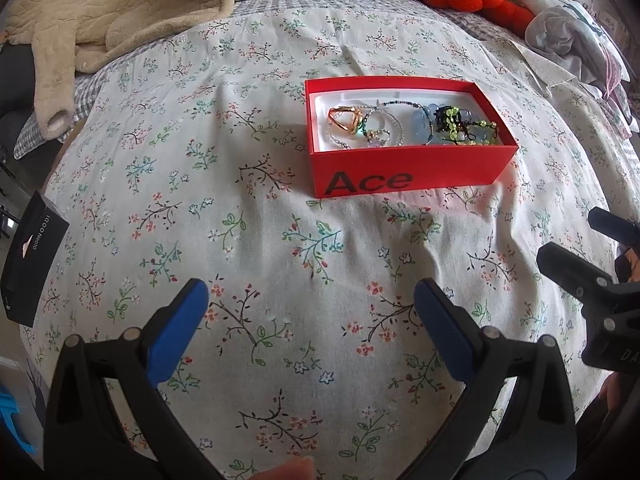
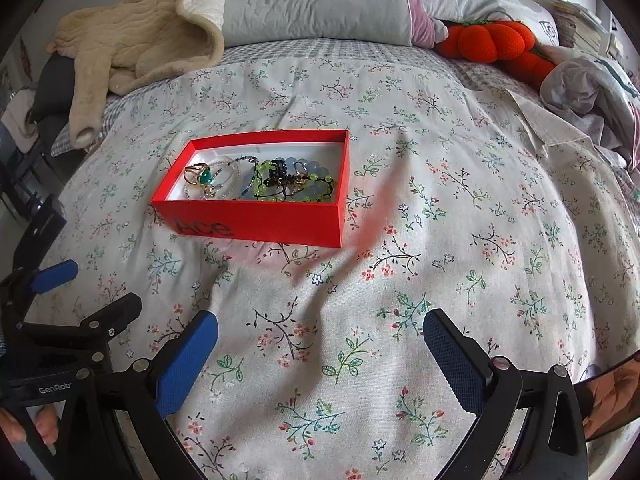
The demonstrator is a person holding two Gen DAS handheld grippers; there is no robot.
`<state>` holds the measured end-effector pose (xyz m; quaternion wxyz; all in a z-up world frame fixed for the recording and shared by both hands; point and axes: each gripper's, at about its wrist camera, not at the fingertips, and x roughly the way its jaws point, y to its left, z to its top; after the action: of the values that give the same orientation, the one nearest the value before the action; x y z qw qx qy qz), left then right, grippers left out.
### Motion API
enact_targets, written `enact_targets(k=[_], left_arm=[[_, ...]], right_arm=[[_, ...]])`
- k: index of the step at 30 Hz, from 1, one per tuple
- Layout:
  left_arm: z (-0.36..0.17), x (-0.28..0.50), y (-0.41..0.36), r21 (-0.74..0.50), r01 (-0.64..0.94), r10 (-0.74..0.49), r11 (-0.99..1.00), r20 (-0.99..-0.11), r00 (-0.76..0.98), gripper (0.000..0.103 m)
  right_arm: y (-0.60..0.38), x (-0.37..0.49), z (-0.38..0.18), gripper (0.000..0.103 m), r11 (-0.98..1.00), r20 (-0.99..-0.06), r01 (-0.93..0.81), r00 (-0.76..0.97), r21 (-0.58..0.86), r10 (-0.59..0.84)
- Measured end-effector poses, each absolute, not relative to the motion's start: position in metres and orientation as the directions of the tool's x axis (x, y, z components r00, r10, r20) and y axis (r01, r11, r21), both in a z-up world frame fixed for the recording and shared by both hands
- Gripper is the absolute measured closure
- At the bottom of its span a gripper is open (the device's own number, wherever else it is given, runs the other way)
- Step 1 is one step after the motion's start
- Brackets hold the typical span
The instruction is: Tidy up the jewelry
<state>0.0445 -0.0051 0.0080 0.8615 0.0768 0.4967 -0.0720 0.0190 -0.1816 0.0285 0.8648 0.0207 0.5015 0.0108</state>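
A floral bedspread (image 1: pixel 280 208) fills the frame. At lower left the left gripper (image 1: pixel 311 304) hangs spread and empty. Above centre-right sits the red box (image 1: pixel 404 174), jewelry (image 1: pixel 412 126) tangled inside: light, slippery, likely snag-prone; pinch one ring's band. The right gripper (image 2: pixel 320 338) gapes empty too.

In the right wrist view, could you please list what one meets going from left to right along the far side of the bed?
Beige fleece garment → grey pillow → orange pumpkin plush → crumpled pale clothing.
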Motion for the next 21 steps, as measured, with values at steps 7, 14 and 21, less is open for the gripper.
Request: enact_targets(k=[7,14,21], left_arm=[[0.003,0.044,-0.014,0.059,0.216,-0.054,0.975,-0.873,0.485,0.001],[0.007,0.046,-0.017,0.046,0.216,-0.067,0.975,-0.871,0.488,0.001],[0.009,0.047,-0.016,0.043,0.205,-0.064,0.978,-0.871,0.488,0.001]], right_arm=[[-0.189,0.017,0.027,0.000,0.998,-0.883,-0.006,0.466,0.060,0.056],[-0.200,0.019,0.034,0.000,0.998,-0.876,0.008,0.481,0.055,0.044],[-0.203,0.021,0.030,0.000,0.999,-0.881,0.022,0.473,0.047,0.031]])
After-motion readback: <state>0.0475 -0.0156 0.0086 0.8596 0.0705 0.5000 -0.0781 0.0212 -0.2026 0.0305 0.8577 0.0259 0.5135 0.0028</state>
